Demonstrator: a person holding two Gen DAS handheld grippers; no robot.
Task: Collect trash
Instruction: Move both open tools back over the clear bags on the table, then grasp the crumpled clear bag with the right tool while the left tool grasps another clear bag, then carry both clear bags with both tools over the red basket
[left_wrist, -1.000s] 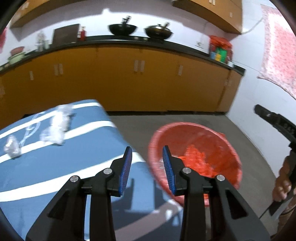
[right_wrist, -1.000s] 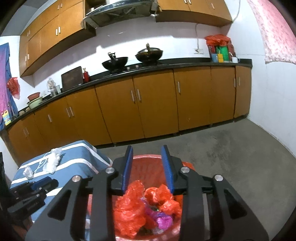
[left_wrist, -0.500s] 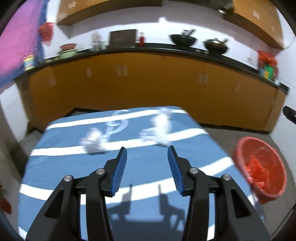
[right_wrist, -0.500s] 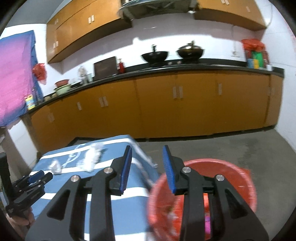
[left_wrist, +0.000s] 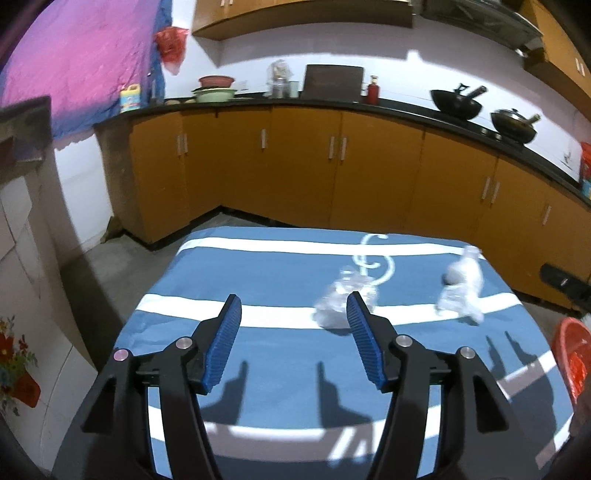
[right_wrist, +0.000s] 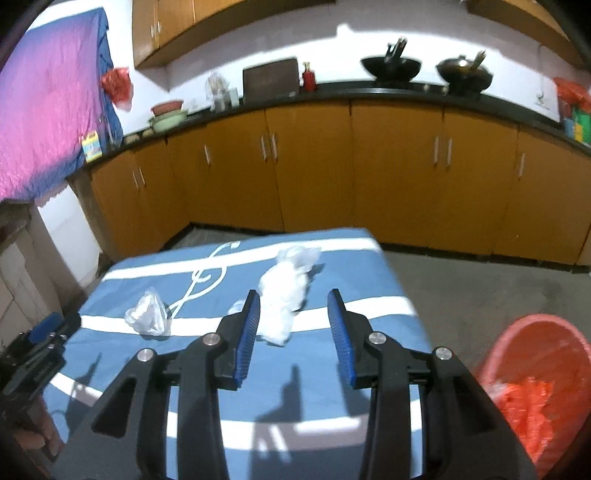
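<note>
Two pieces of clear plastic trash lie on a table with a blue cloth with white stripes (left_wrist: 280, 266). A small crumpled bag (left_wrist: 341, 301) (right_wrist: 147, 317) lies just ahead of my left gripper's right finger. A larger white crumpled bag (left_wrist: 460, 291) (right_wrist: 284, 295) lies just ahead of my right gripper. My left gripper (left_wrist: 293, 339) is open and empty above the cloth. My right gripper (right_wrist: 293, 332) is open and empty. A red bin (right_wrist: 532, 373) (left_wrist: 572, 354) with red trash stands on the floor to the right of the table.
Orange kitchen cabinets (left_wrist: 332, 177) with a black counter run along the back wall, carrying woks (right_wrist: 391, 68) and bowls. Grey concrete floor (right_wrist: 480, 288) lies between table and cabinets. The left gripper shows at the left edge of the right wrist view (right_wrist: 33, 350).
Both grippers swung left from over the red bin to over the table. Both sets of jaws have opened wider. The trash pieces now lie close ahead of them.
</note>
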